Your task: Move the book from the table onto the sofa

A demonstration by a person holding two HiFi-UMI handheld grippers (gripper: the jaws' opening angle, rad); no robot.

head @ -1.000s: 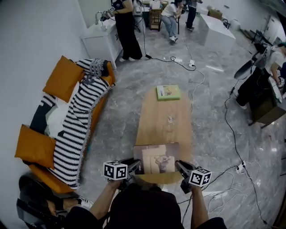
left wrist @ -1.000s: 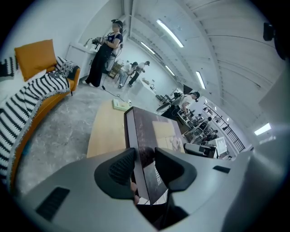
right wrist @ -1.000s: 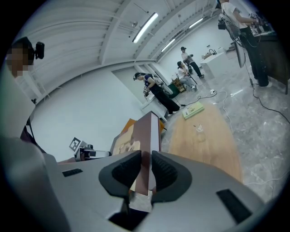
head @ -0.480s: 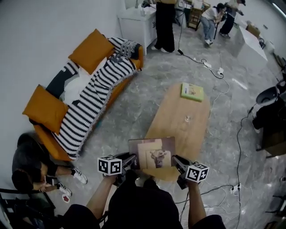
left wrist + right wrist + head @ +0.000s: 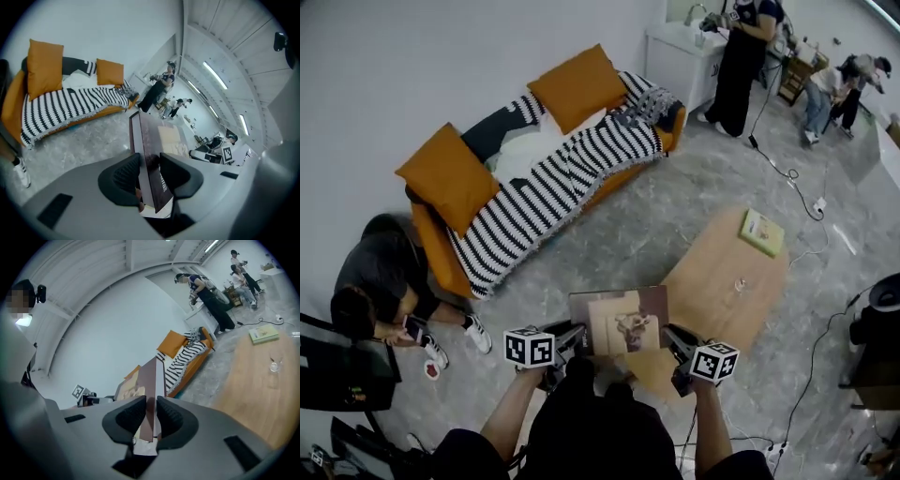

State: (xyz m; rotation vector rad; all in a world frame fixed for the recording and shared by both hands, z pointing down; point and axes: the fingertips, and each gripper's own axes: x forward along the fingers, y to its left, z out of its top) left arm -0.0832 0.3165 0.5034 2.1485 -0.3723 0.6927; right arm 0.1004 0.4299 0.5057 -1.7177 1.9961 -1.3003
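I hold a brown picture book (image 5: 619, 321) off the table, flat between both grippers, over the grey floor at the table's near end. My left gripper (image 5: 572, 339) is shut on the book's left edge, and my right gripper (image 5: 675, 342) is shut on its right edge. In the left gripper view the book (image 5: 150, 145) stands edge-on between the pads of the left gripper (image 5: 150, 176). The right gripper view shows the book (image 5: 152, 380) pinched the same way by the right gripper (image 5: 151, 416). The orange sofa (image 5: 609, 192) with a striped blanket (image 5: 553, 187) lies ahead to the upper left.
The wooden table (image 5: 712, 300) is at right, with a green book (image 5: 763, 232) and a small glass (image 5: 738, 282) on it. Two orange cushions (image 5: 450, 173) lean on the sofa. A person (image 5: 375, 291) crouches by its near end. Cables cross the floor at far right.
The view has swung left: sofa now ahead, table off to the right. The book has left the tabletop, still gripped on both edges by the grippers.
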